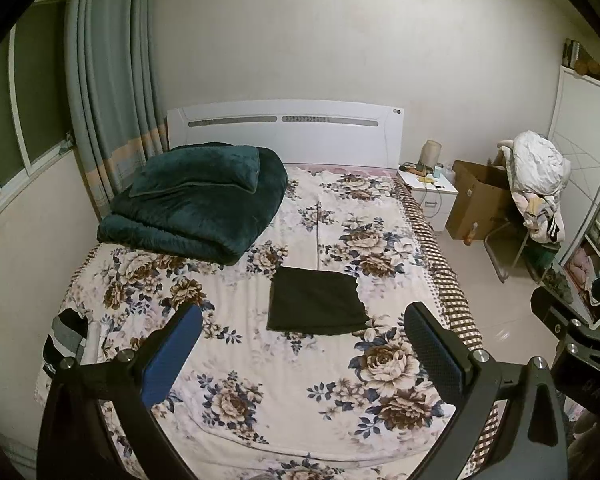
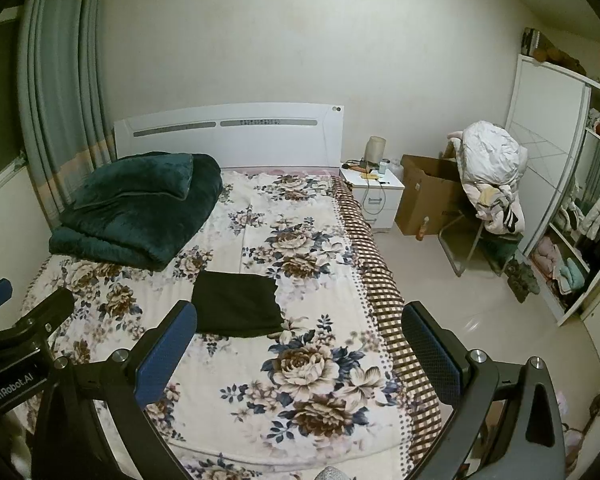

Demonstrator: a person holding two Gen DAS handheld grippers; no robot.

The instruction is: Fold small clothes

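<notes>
I saw a dim, greenish indoor scene, evenly lit from overhead, with soft shadows, slight grain, and strong fisheye bending plus dark corners.

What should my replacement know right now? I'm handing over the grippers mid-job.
Left gripper: open, empty, held above the bed.
Right gripper: open, empty, alongside it.
Black garment: flat mid-bed, already folded into a rectangle.
Striped garment: at the bed's left edge, apparently unfolded, next to do.
Folded green blanket near the headboard isn't part of the job.
</notes>
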